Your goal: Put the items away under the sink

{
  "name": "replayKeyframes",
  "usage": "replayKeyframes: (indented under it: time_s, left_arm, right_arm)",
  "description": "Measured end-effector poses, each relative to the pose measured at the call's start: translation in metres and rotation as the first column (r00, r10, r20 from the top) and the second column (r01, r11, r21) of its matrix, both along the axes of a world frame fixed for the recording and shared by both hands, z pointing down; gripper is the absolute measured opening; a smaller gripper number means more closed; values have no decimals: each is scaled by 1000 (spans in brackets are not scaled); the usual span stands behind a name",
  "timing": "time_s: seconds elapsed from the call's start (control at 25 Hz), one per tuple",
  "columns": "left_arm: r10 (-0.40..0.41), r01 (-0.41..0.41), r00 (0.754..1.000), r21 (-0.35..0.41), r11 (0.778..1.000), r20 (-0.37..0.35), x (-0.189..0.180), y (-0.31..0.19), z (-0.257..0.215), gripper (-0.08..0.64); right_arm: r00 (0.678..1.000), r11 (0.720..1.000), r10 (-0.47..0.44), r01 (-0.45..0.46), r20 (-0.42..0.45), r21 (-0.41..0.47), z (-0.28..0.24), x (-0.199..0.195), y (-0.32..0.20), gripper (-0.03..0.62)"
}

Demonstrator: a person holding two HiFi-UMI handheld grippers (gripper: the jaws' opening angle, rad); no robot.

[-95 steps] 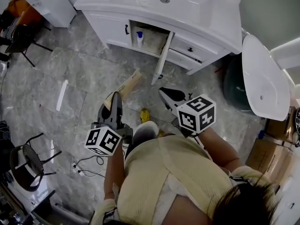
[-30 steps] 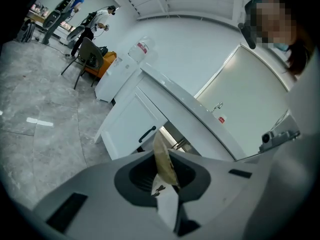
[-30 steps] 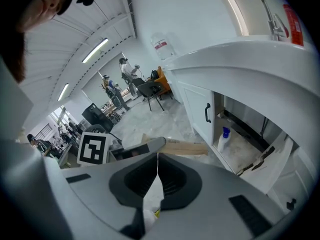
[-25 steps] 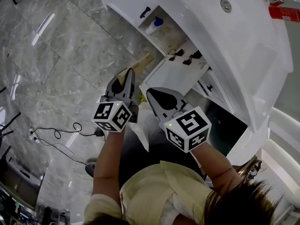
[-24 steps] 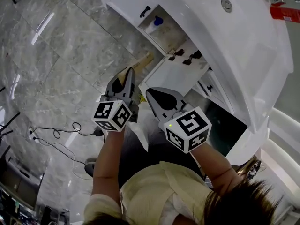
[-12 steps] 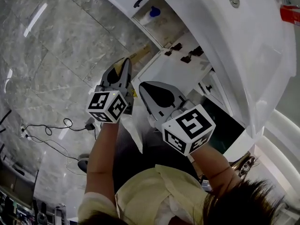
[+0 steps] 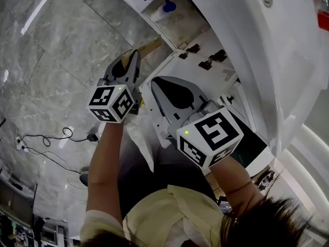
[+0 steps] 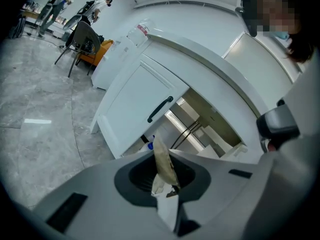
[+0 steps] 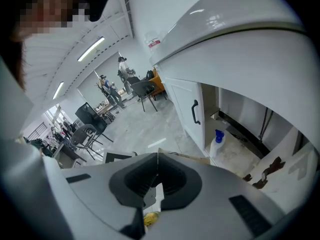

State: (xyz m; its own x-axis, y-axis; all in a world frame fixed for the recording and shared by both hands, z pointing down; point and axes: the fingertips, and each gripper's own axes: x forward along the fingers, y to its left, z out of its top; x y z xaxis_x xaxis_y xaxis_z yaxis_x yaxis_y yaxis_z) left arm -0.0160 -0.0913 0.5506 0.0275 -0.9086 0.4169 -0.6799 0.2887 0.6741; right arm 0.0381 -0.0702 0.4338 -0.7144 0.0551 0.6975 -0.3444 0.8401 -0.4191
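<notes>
My left gripper is shut on a long tan cardboard package, which sticks out ahead of the jaws toward the cabinet. In the left gripper view the package stands edge-on between the closed jaws of the left gripper. My right gripper sits just right of it, shut and empty; its jaws meet with nothing between them. Under the sink the cabinet is open, with a white spray bottle with a blue cap inside. The same bottle appears in the right gripper view.
The cabinet's right door hangs open toward me, black hinges on it. The left door is closed, with a black handle. Cables lie on the marble floor. A yellow thing lies on the floor below the right gripper.
Both grippers and the tan package have come closer to the open cabinet. The left stays shut on the package, the right stays shut and empty.
</notes>
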Motion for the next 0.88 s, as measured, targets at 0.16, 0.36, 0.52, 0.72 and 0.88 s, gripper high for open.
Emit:
replayKeyframes:
  time_s: [0.16, 0.36, 0.52, 0.72, 0.88]
  left_arm:
    - [8, -8, 1000, -3, 1000, 14, -4, -7, 2, 64]
    - [31, -30, 999, -16, 999, 44, -6, -16, 6, 64]
    - [67, -67, 996, -15, 998, 59, -1, -23, 13, 64]
    - [102, -102, 994, -21, 995, 31, 4, -31, 36, 64]
    - [160, -159, 987, -26, 987, 23, 1, -37, 50, 64]
  right_arm:
    - [1000, 1000, 6, -6, -13, 0, 2, 1, -7, 28]
    - [1000, 1000, -25, 24, -8, -16, 1, 3, -7, 28]
    - [999, 999, -43, 42, -21, -12, 2, 5, -6, 28]
    - [995, 998, 50, -52, -84, -26, 13, 1, -20, 28]
    - [977, 980, 195, -197, -86, -22, 20, -7, -37, 28]
